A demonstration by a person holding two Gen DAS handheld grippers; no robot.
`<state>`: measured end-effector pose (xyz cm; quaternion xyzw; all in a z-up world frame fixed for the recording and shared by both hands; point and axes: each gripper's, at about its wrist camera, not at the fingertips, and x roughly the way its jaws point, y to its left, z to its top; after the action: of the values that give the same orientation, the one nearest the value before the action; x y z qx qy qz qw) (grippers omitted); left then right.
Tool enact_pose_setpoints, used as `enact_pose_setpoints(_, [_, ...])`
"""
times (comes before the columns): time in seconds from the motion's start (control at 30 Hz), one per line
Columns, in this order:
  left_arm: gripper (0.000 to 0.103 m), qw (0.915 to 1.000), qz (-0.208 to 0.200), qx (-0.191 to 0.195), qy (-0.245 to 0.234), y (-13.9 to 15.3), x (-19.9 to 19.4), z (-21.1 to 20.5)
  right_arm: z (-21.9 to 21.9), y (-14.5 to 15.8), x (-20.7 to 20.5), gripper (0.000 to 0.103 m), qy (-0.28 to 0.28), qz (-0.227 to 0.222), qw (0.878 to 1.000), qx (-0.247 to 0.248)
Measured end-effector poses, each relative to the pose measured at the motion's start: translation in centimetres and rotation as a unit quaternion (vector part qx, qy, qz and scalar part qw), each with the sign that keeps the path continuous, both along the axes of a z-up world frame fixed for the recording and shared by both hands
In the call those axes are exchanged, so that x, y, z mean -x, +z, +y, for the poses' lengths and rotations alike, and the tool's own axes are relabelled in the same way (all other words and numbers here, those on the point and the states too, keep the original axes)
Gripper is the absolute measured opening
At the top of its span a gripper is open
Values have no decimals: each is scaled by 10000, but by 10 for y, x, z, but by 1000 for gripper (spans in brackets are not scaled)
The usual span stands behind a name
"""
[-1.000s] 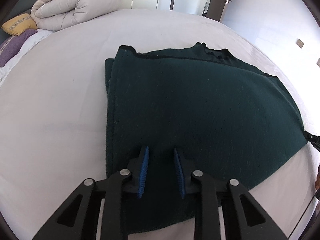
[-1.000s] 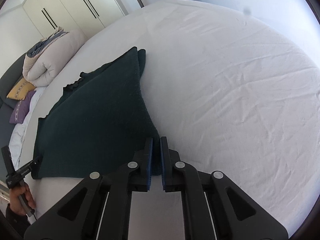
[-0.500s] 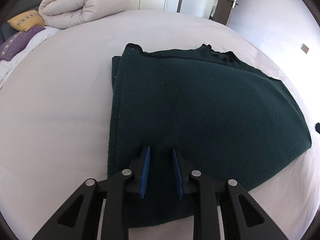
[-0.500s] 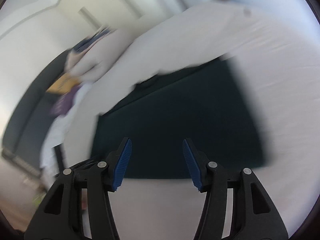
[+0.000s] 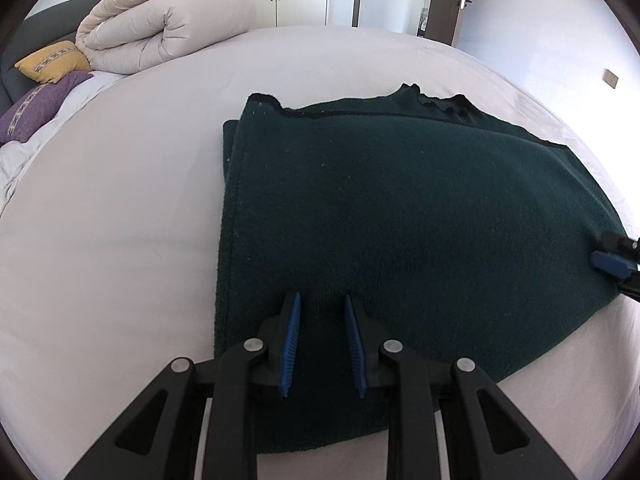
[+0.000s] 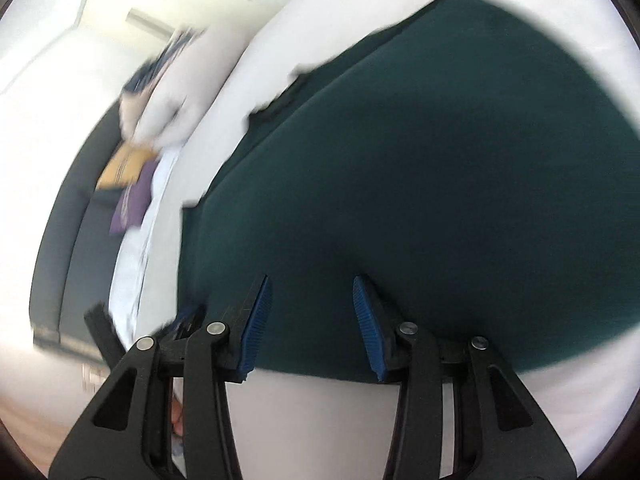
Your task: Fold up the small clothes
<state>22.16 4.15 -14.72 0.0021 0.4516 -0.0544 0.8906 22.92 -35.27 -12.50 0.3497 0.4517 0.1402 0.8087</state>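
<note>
A dark green knitted garment lies folded in layers on the white bed sheet. My left gripper is open, its blue pads low over the garment's near edge, nothing between them. The right wrist view is blurred; the garment fills it. My right gripper is open wide over the garment's near edge, empty. One of its blue fingertips shows in the left wrist view at the garment's right corner.
A rolled beige duvet sits at the far left of the bed with a yellow cushion and a purple cushion. White wardrobes and a door stand behind. The dark headboard shows in the right wrist view.
My right gripper has opened and swung left over the garment's near right edge. My left gripper has tilted up slightly and stayed open over the near edge.
</note>
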Motion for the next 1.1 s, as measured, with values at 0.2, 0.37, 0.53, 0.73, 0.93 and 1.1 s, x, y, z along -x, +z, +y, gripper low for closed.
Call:
enact_pose_setpoints(0.2, [26,10000,0,26,-1,0,0,0,-58,17,36,44,-1190,-81,9925,282])
enact_pose_setpoints(0.37, [37,9986,17,512,121,15,5,11,-39,42,37,44,-808,-408,9956,235])
enact_pose_setpoints(0.53, [63,9945,-368,940,280,36,14,31,24,53,7,48,210,-626,9978,75])
enact_pose_setpoints(0.73, [67,9896,-63,1253,702,29,0,78,80,24,-40,56,1096,-205,9937,103])
enact_pose_setpoints(0.93, [70,9744,458,2090,696,8,-7,107,44,6,-47,56,520,-32,9985,176])
enact_pose_setpoints(1.1, [77,9329,886,3450,524,1,-11,117,15,12,-37,57,355,-98,9989,-293])
